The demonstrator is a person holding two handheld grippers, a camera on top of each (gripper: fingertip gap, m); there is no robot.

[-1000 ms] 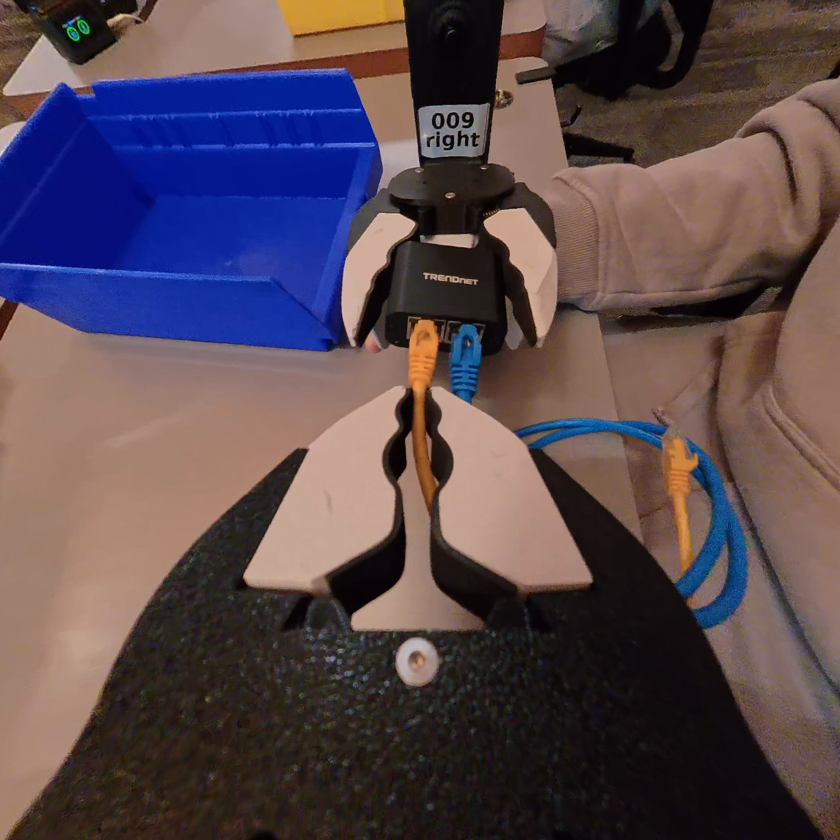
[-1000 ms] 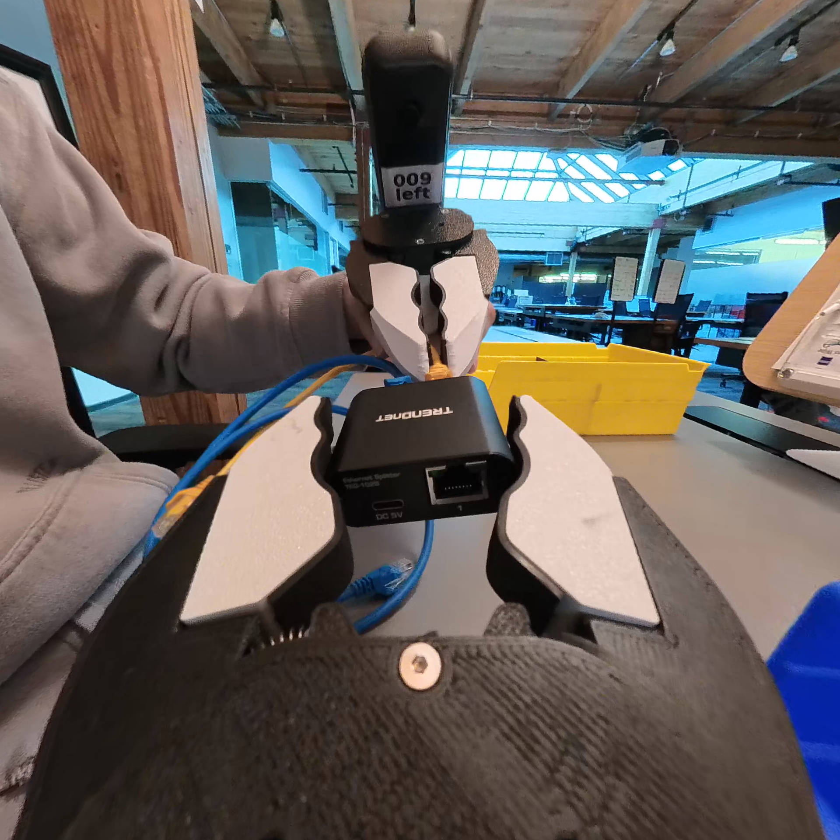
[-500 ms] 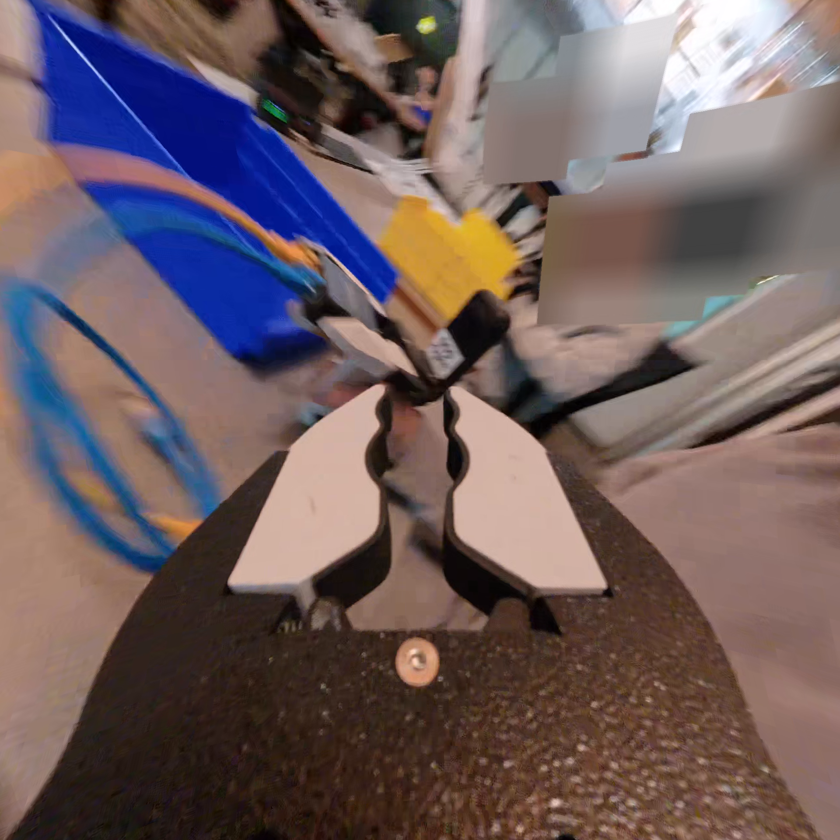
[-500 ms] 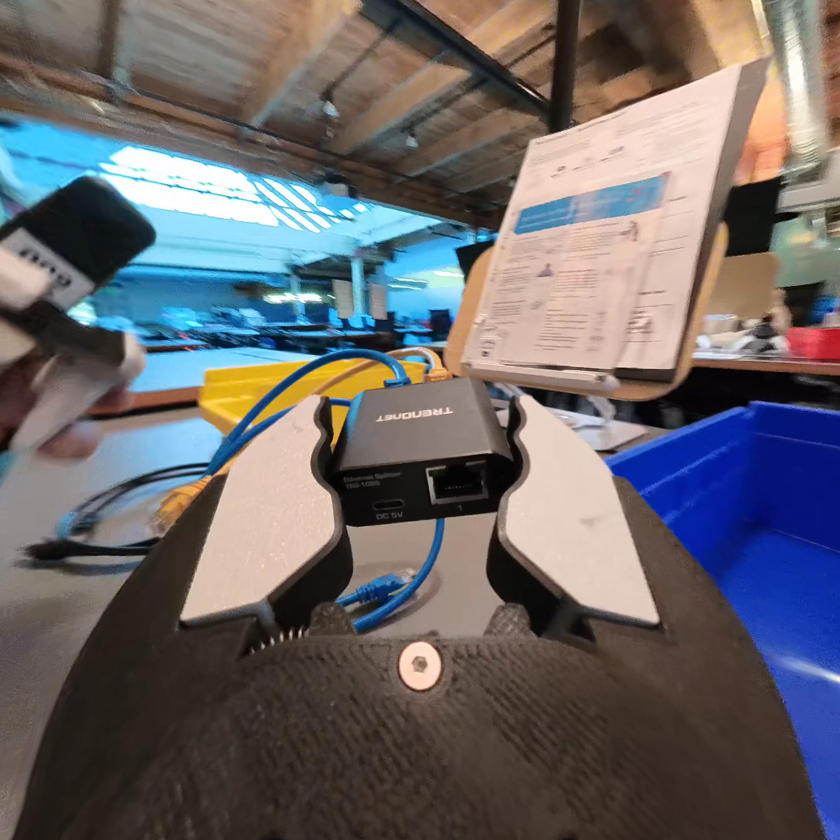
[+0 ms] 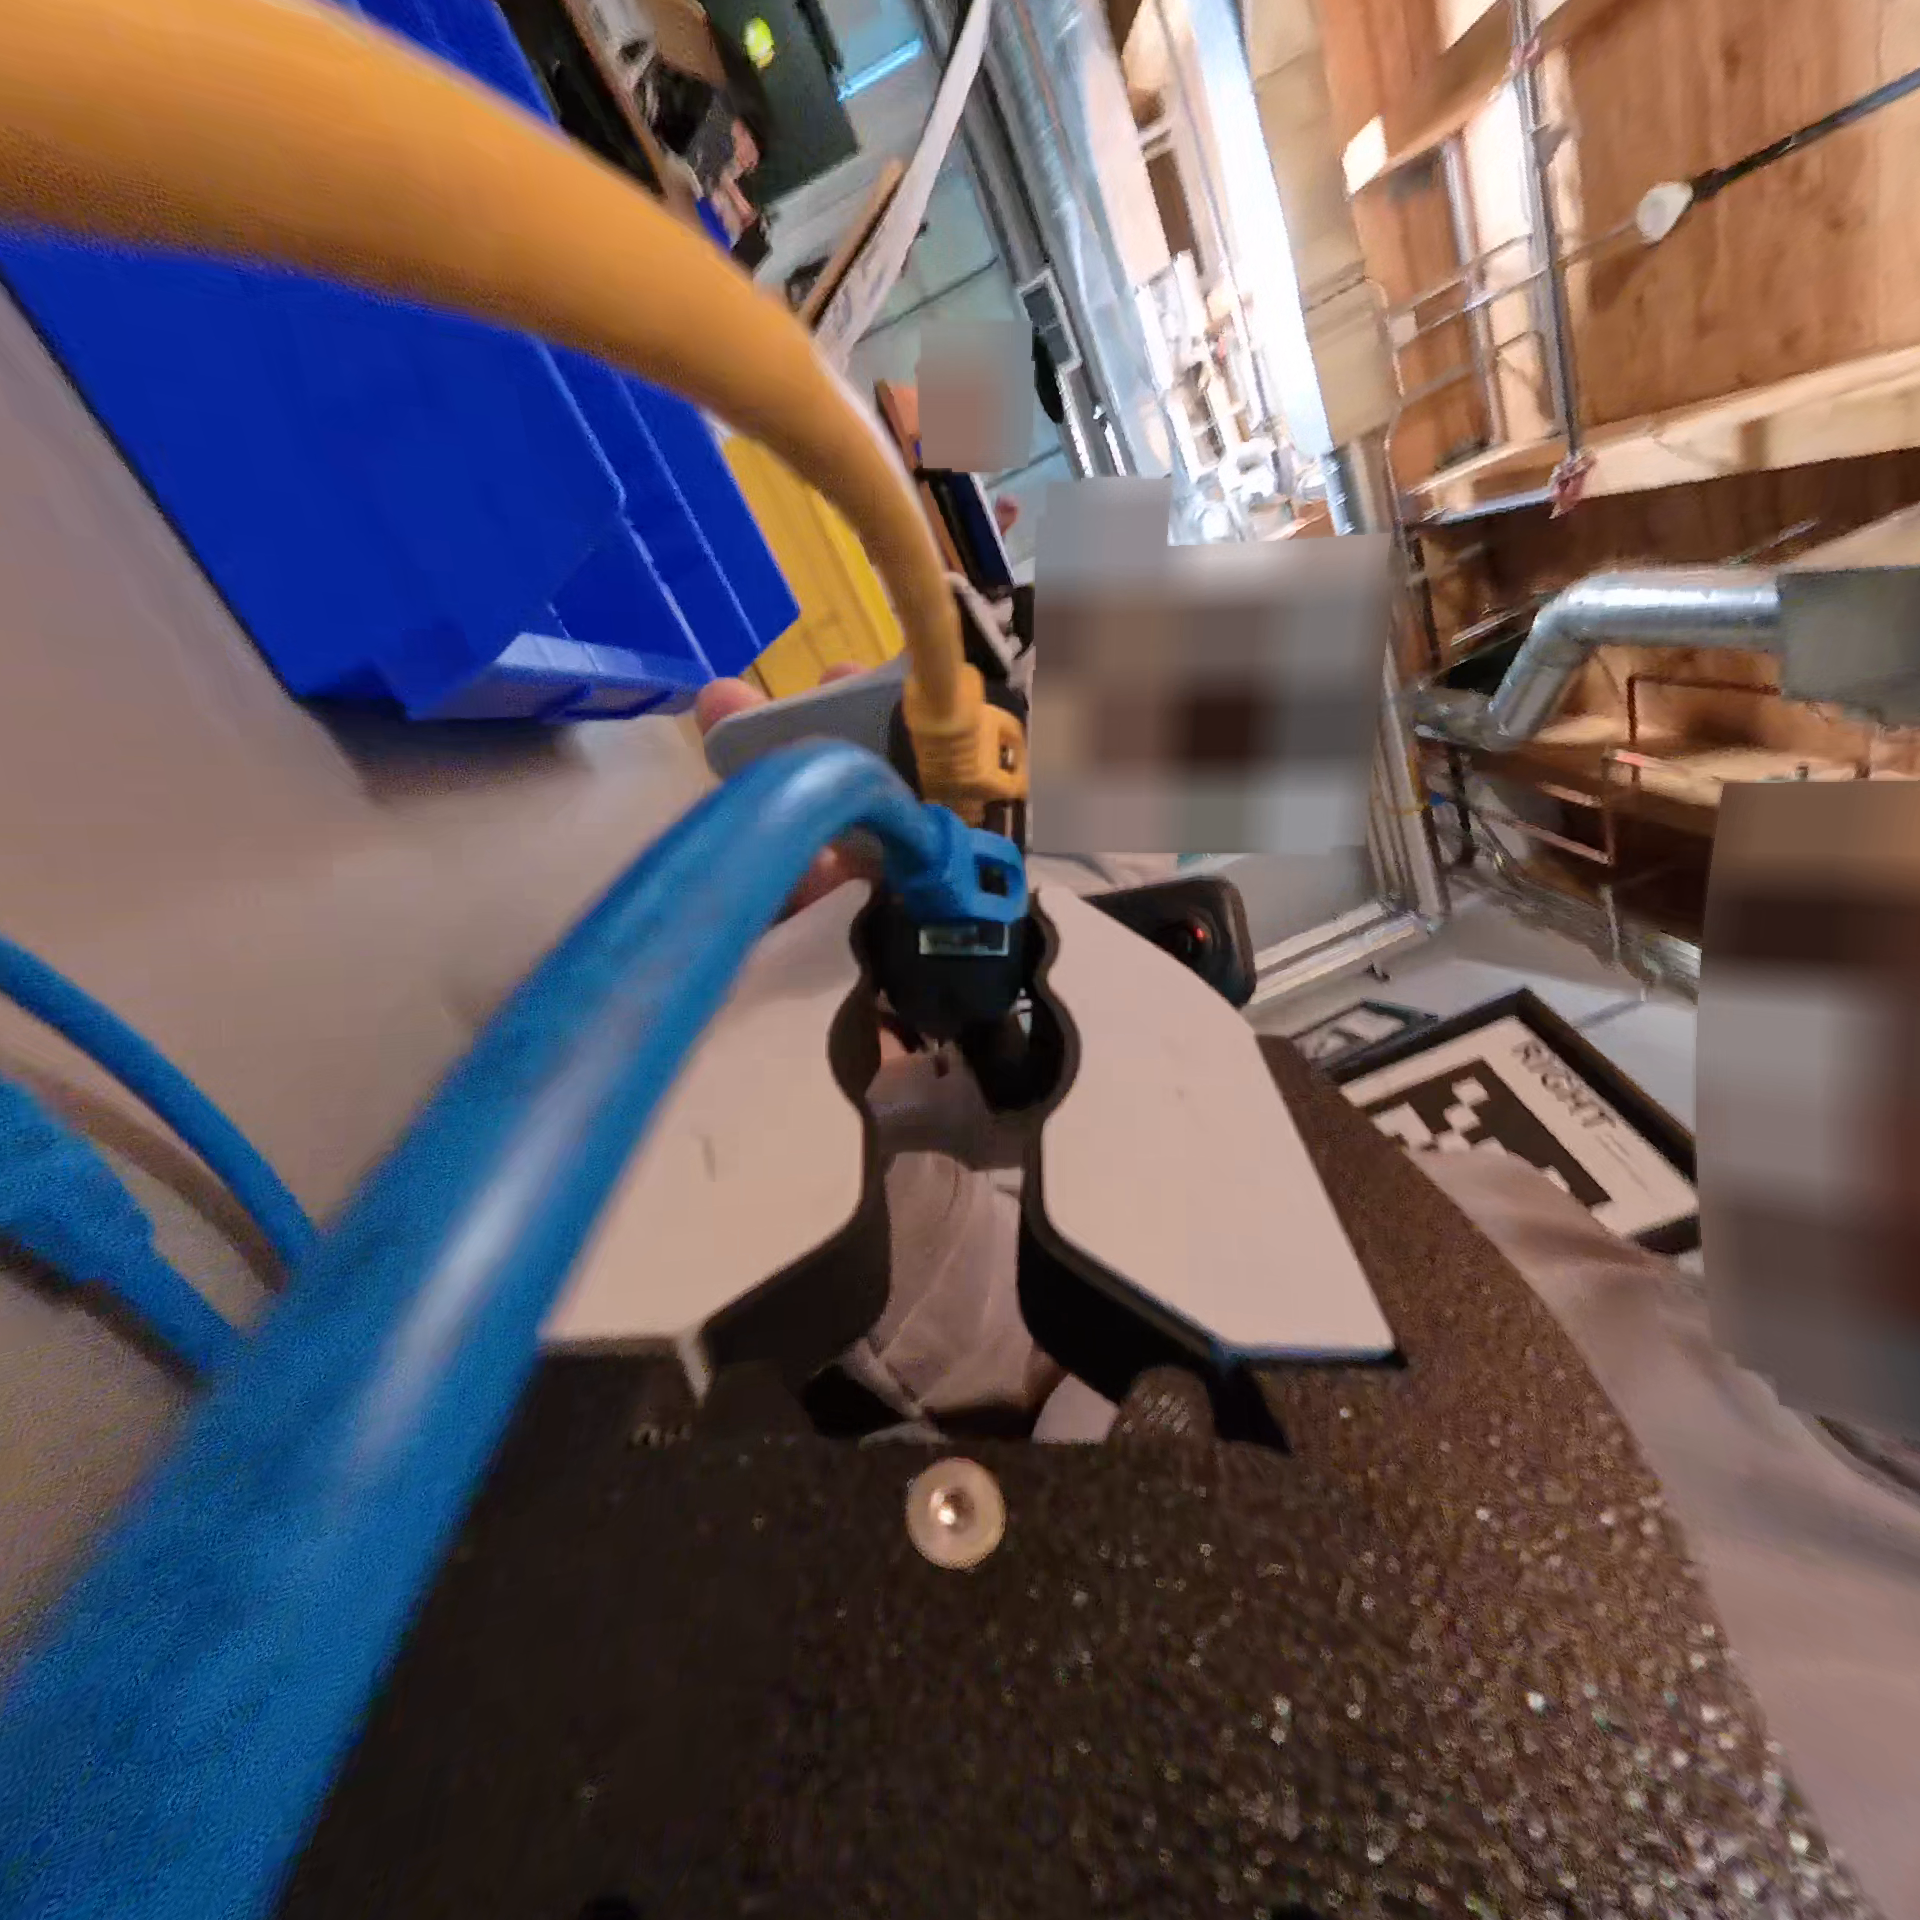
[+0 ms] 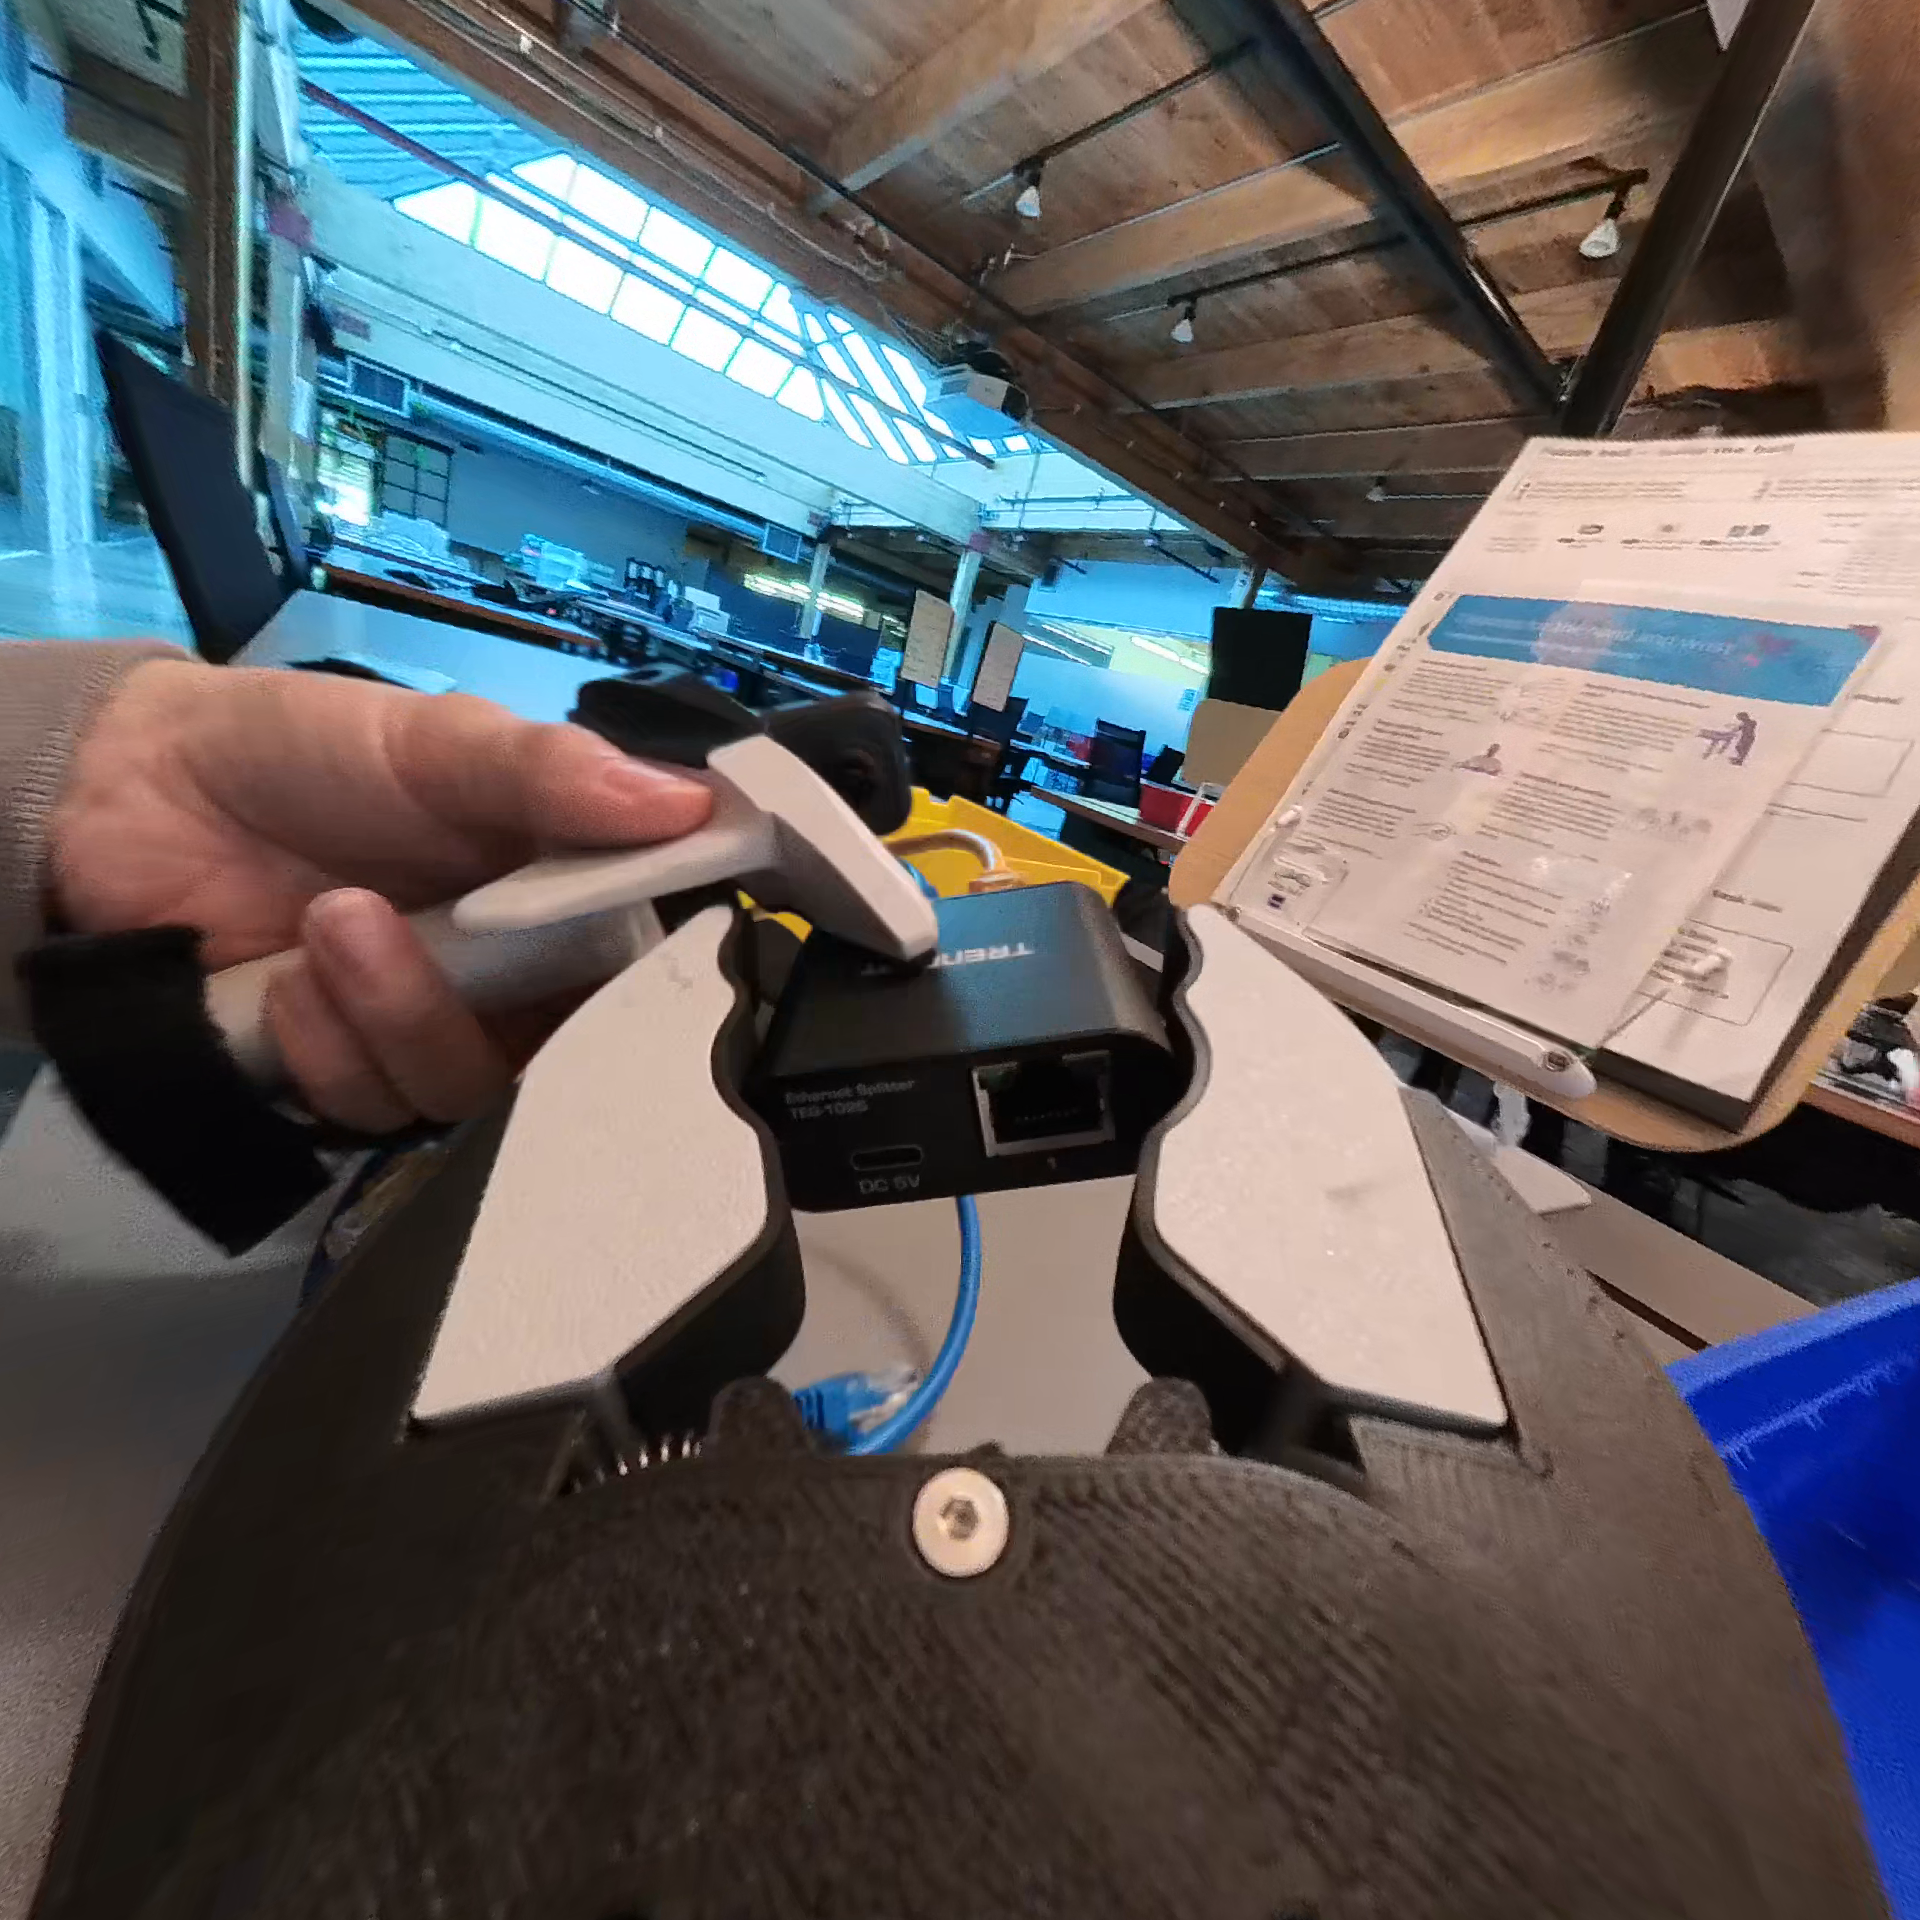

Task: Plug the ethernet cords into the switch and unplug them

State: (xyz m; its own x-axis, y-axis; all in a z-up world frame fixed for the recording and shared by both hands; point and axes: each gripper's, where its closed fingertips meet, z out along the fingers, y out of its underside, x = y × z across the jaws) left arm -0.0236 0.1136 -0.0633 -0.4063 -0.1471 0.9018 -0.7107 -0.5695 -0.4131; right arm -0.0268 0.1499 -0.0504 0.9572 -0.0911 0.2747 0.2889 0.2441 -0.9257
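My right gripper [image 6: 956, 920] is shut on the black switch [image 6: 997, 1039], a finger on each side, held above the table. The switch's near face shows one empty port [image 6: 1039, 1101]. In the left wrist view my left gripper [image 5: 951, 935] is closed on the edge of the switch [image 5: 935, 997]. Its upper finger [image 6: 821, 862] lies on the switch's top; the lower finger is mostly hidden. The blue plug [image 5: 966, 883] and the yellow plug [image 5: 951, 748] sit in the switch's far face. The blue cord [image 5: 520, 1195] and the yellow cord [image 5: 520, 229] arc close past the camera.
A blue bin [image 6: 1818, 1455] is at the right, also in the left wrist view [image 5: 416, 468]. A yellow bin [image 6: 1039, 852] stands behind the switch. A document stand [image 6: 1558, 810] rises at the right. A loose blue plug [image 6: 852, 1392] lies on the table under the switch. The grippers are tip to tip, or close to it.
My left gripper let go of the yellow cord, swung round to the side and closed on the switch. My right gripper turned right with the switch, both cords still plugged in.
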